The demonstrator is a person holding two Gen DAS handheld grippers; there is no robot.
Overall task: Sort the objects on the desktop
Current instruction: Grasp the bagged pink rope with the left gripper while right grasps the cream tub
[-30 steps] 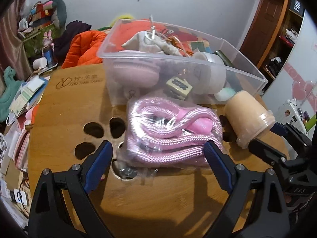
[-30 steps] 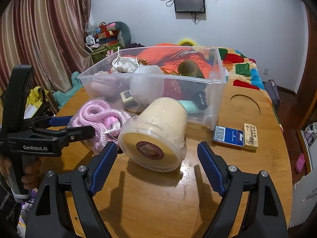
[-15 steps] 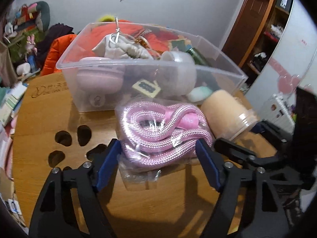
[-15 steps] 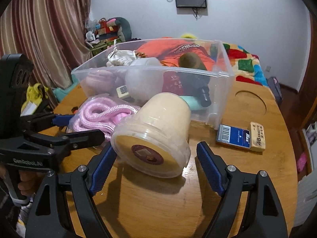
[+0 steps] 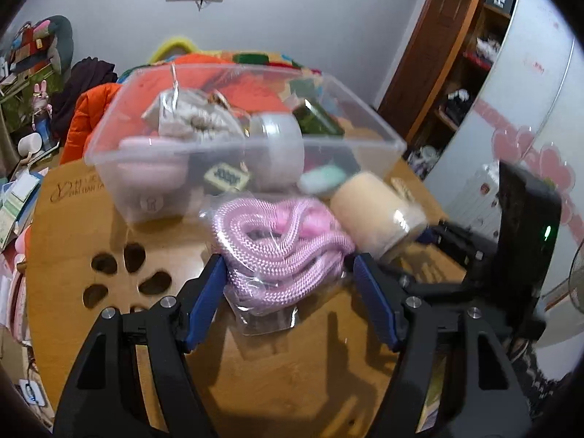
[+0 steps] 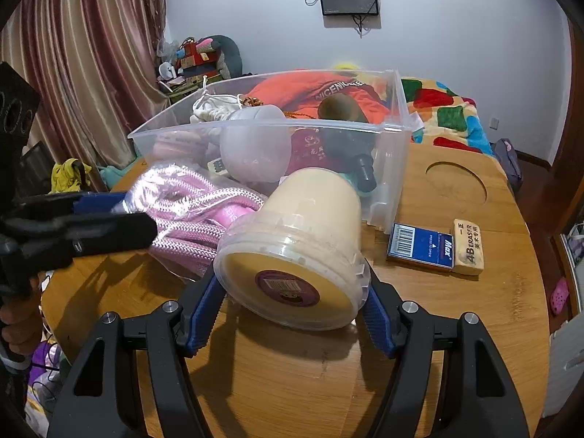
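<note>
Two printed words legible at 3 o'clock on round wooden surface: "Max" on flat blue box, "ERASER" on beige rubber block. Left gripper clamped on bagged pink braided rope. Right gripper closing on cream lidded plastic tub, tipped, lid toward 6 o'clock, before clear plastic bin.

On the bench, a bagged rope lies left of a tub, both before a filled bin; a card box and eraser sit right.
</note>
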